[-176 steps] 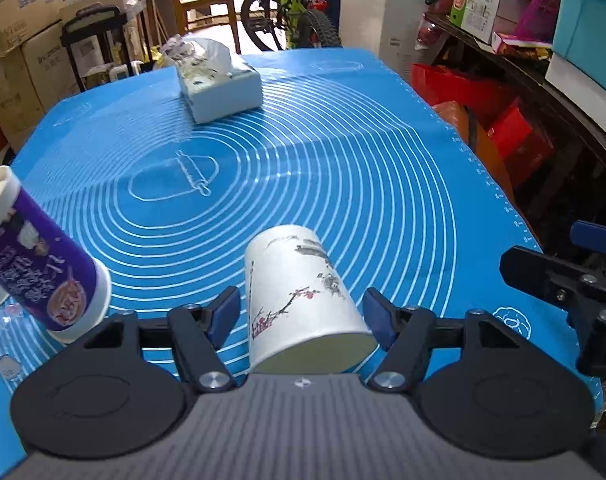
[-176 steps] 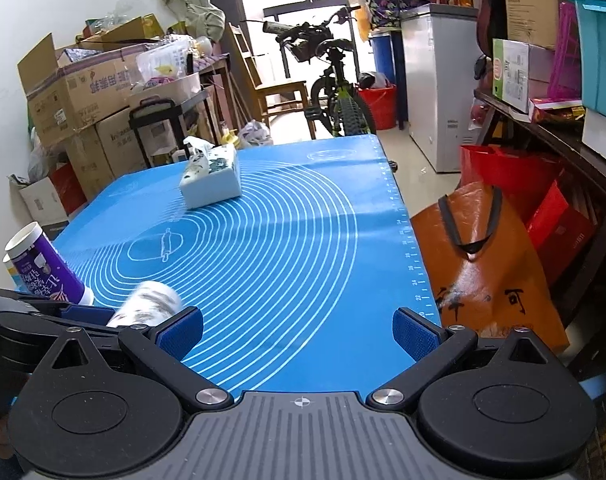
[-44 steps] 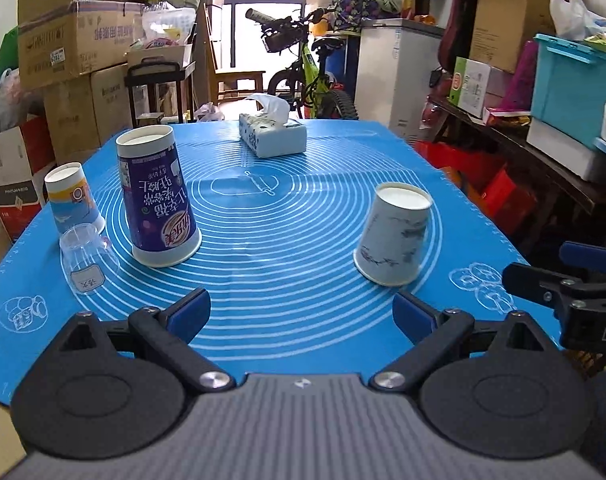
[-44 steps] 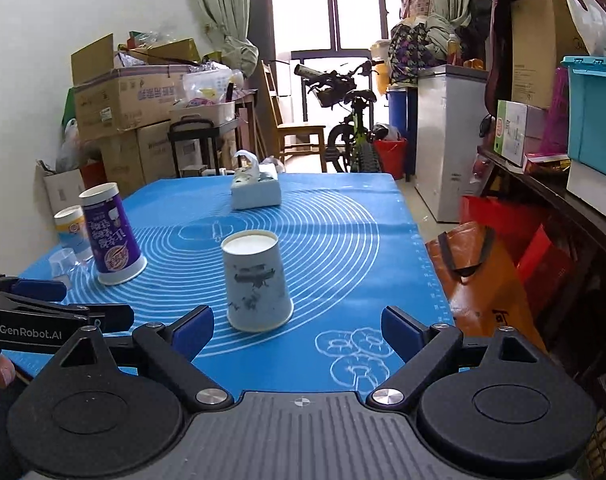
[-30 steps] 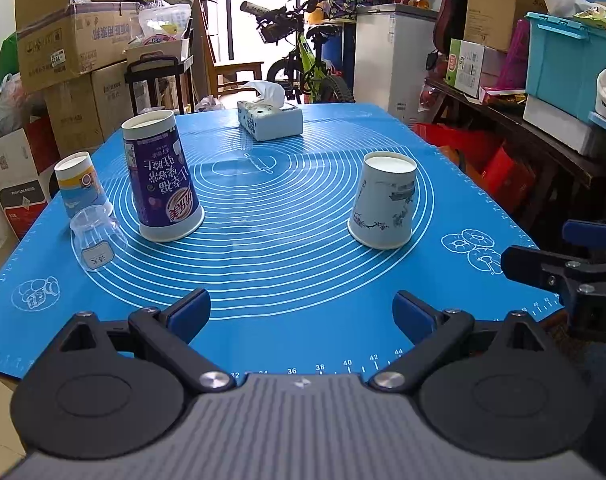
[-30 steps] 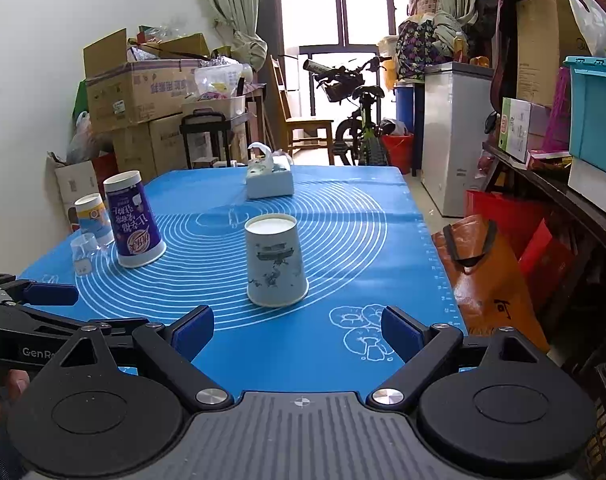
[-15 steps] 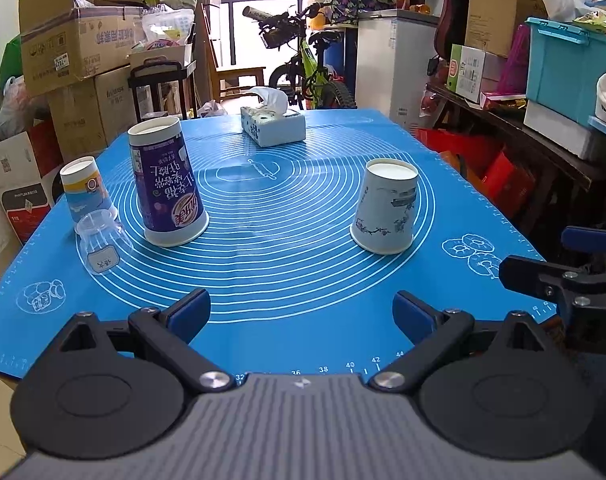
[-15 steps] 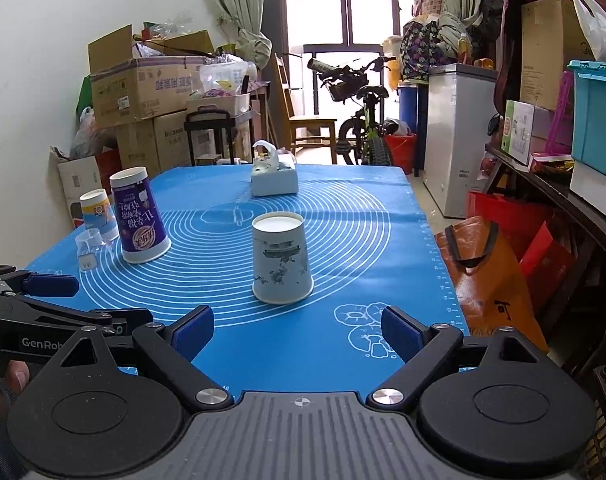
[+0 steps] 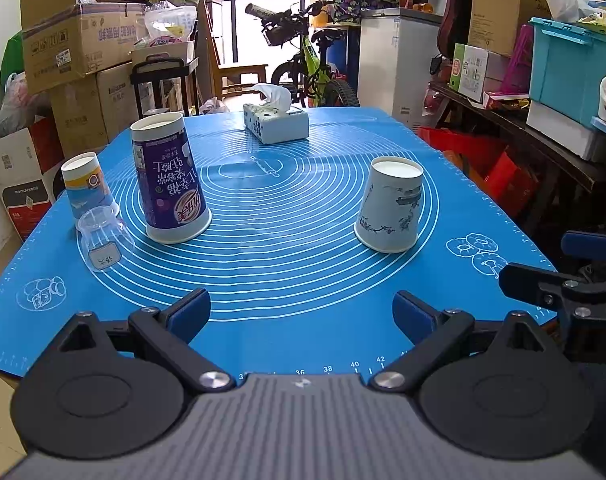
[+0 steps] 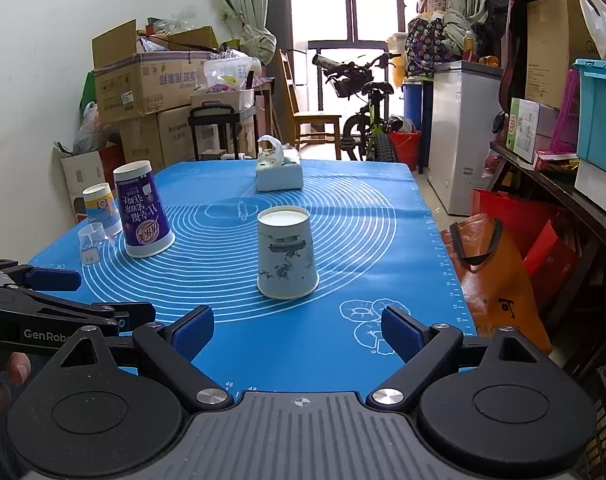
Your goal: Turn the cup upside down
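A wide lane of bare blue mat (image 9: 287, 264) runs up the frame centre in the left wrist view, between the tall purple cup (image 9: 169, 180) at centre left and the white paper cup (image 9: 391, 204) at centre right; the tissue box (image 9: 275, 122) closes it at upper centre; a small yellow-banded cup (image 9: 87, 184) and a clear plastic cup (image 9: 101, 242) crowd the left edge; the mat's lower strip lies bare before both sets of wide-apart jaws.
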Available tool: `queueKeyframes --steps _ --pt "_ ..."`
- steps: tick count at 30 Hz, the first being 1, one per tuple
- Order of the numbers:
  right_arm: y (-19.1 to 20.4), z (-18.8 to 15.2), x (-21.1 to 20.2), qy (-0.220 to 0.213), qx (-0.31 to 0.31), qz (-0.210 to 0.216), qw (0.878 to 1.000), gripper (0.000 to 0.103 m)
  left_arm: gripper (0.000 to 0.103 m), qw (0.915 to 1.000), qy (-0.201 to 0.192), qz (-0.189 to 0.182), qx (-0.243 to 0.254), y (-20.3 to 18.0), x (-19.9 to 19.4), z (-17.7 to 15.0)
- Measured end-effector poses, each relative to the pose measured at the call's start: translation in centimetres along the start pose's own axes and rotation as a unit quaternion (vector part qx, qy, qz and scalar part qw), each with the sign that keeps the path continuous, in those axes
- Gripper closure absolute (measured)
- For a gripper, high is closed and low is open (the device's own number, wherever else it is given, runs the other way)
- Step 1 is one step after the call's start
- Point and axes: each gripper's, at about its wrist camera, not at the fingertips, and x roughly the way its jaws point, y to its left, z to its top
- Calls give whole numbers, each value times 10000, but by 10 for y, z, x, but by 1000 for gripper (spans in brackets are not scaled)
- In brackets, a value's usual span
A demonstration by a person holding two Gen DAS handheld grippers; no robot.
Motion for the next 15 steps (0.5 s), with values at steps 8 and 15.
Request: queueKeyframes --steps 8,15 --pt "0 -1 1 26 2 9 10000 12 6 10000 -1 0 4 0 0 0" --pt "-1 -2 2 28 10 3 10000 12 6 10000 0 11 0 0 0 0"
